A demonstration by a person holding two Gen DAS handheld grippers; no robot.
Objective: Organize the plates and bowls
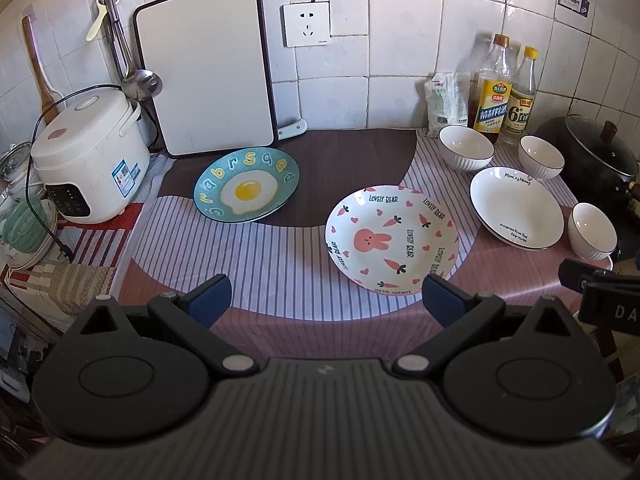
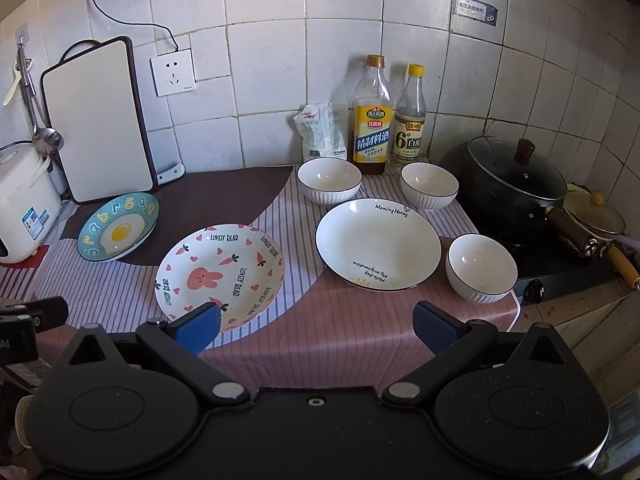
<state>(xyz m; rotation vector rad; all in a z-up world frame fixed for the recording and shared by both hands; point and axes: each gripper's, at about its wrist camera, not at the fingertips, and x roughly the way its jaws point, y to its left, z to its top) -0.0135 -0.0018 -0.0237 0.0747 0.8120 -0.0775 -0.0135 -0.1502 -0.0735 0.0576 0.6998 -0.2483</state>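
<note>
On the striped cloth lie a teal fried-egg plate [image 1: 247, 186] [image 2: 118, 226], a pink rabbit plate [image 1: 391, 239] [image 2: 220, 274] and a plain white plate [image 1: 516, 206] [image 2: 378, 242]. Three white ribbed bowls stand around the white plate: back left [image 1: 466, 147] [image 2: 330, 180], back right [image 1: 541, 157] [image 2: 429, 185], front right [image 1: 593, 231] [image 2: 481, 267]. My left gripper [image 1: 326, 300] hovers open at the counter's front, its right finger beside the rabbit plate's near rim. My right gripper [image 2: 318, 326] is open too, in front of the rabbit and white plates. Neither holds anything.
A rice cooker [image 1: 86, 156] and leaning cutting board [image 1: 206, 66] stand at the back left. Two bottles [image 2: 370, 116] and a bag [image 2: 320, 132] line the wall. A lidded black pot [image 2: 516, 184] on a stove sits right of the bowls.
</note>
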